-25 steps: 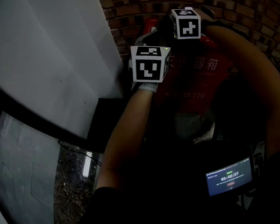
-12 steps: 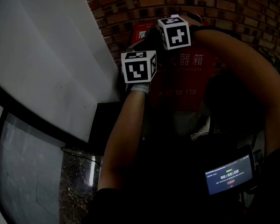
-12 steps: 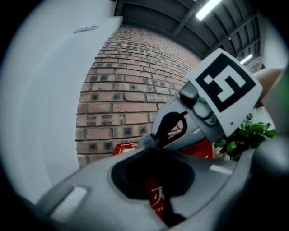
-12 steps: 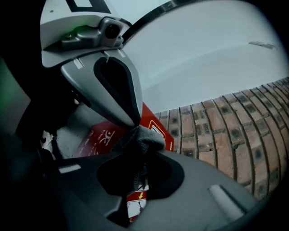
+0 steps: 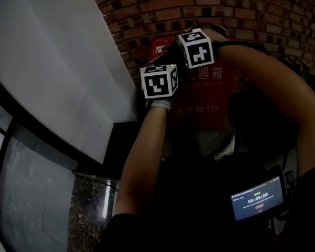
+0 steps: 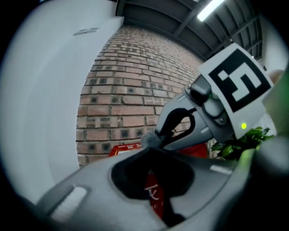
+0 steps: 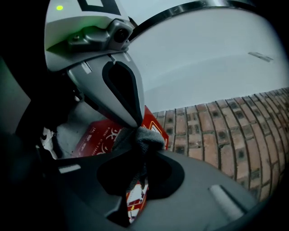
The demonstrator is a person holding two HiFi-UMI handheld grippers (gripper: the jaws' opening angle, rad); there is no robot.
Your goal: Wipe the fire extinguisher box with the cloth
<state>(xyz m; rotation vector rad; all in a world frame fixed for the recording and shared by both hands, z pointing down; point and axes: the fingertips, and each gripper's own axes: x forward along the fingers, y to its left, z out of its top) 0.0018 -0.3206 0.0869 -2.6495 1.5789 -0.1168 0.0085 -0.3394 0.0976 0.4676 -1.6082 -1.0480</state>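
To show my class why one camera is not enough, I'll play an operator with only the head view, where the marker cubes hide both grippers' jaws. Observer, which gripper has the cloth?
Observer: The right gripper; in its own view the grey cloth is pinched between its jaws.
Operator: Is the left gripper holding it too?
Observer: No; in its own view the left gripper has its jaws closed, with only the red fire extinguisher box showing through the slit between them.
Operator: What is overhead?
Observer: A lit strip light, seen in the left gripper view.
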